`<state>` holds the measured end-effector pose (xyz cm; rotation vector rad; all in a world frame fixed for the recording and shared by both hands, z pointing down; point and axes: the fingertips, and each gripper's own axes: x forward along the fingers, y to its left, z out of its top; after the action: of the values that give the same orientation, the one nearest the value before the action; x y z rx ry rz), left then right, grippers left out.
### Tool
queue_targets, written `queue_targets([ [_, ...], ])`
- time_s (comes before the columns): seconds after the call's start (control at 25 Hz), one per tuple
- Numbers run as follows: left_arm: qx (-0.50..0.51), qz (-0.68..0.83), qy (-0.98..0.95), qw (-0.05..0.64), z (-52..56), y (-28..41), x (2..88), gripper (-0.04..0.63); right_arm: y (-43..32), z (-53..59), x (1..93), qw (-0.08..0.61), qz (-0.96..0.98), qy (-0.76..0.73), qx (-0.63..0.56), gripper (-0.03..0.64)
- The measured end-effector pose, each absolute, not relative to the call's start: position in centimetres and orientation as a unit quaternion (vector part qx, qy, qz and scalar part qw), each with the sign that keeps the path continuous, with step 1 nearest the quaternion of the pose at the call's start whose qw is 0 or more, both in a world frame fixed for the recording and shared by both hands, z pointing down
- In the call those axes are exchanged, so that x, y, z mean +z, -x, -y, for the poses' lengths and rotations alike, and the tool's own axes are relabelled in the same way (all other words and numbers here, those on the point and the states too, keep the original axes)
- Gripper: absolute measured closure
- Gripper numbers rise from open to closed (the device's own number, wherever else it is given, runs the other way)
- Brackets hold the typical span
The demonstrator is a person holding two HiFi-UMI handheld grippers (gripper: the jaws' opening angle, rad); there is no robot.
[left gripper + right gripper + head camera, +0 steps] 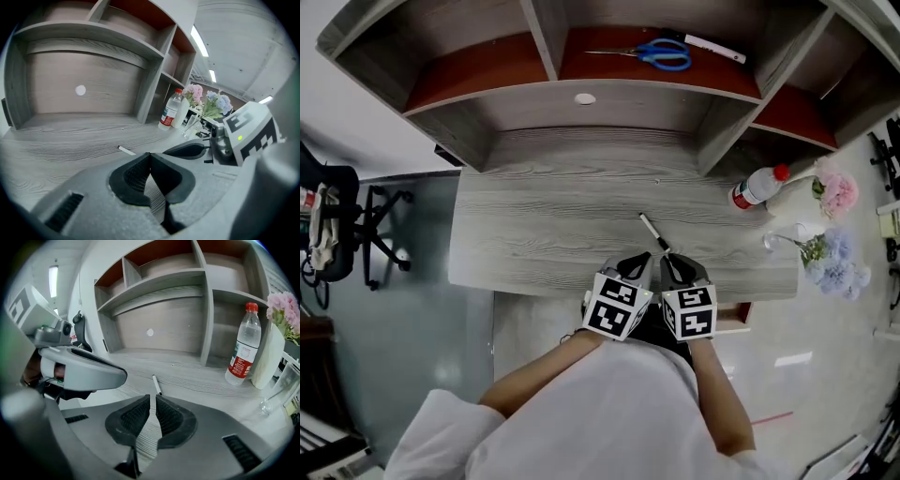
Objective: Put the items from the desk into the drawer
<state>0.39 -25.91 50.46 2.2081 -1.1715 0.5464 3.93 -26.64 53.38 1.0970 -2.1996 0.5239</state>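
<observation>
The left gripper (150,154) has its fingers (134,177) pressed together at the tips on nothing, and the right gripper (153,397) has its fingers (171,420) drawn in to a thin slit, also empty; both hover side by side over the front edge of the surface (534,225). The pen (156,384) lies flat on that surface just ahead of the right gripper's fingers. Its long axis runs away from them, slanting back and slightly to the left toward the shelves.

White sleeves (581,412), grey left tool (644,258), grey right tool (672,262), 2 marker cubes (617,306)
</observation>
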Motion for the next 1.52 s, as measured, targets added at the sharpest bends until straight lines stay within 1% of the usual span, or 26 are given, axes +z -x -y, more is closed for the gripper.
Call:
queue_targets([
  [0.6,0.213,0.468,-0.801,0.306,27.9,0.0,51.6,0.592,-4.0,29.1,55.4,0.329,0.841,-0.382,0.195,0.611],
  [0.64,0.214,0.469,-0.8,0.307,27.9,0.0,51.7,0.592,-4.0,29.2,55.6,0.331,0.841,-0.38,0.196,0.6],
  [0.72,0.214,0.473,-0.798,0.308,28.1,0.1,51.7,0.592,-4.0,29.3,55.9,0.334,0.841,-0.375,0.201,0.534],
  [0.76,0.212,0.475,-0.796,0.308,28.2,0.2,51.8,0.592,-4.0,29.4,56.2,0.336,0.841,-0.372,0.203,0.529],
  [1.16,0.205,0.491,-0.786,0.315,28.3,1.0,51.9,0.592,-3.5,29.6,58.3,0.377,0.833,-0.351,0.2,0.529],
  [1.2,0.204,0.492,-0.786,0.315,28.3,1.2,51.9,0.592,-3.6,29.7,58.4,0.381,0.83,-0.354,0.199,0.535],
  [1.24,0.204,0.492,-0.786,0.315,28.3,1.3,51.8,0.592,-3.8,29.8,58.5,0.383,0.828,-0.358,0.198,0.556],
  [1.32,0.203,0.492,-0.786,0.315,28.4,1.5,51.8,0.592,-3.9,30.1,58.5,0.383,0.827,-0.364,0.194,0.568],
  [1.52,0.201,0.485,-0.793,0.31,28.3,1.5,51.6,0.592,-4.0,29.8,58.4,0.384,0.826,-0.368,0.189,0.57],
])
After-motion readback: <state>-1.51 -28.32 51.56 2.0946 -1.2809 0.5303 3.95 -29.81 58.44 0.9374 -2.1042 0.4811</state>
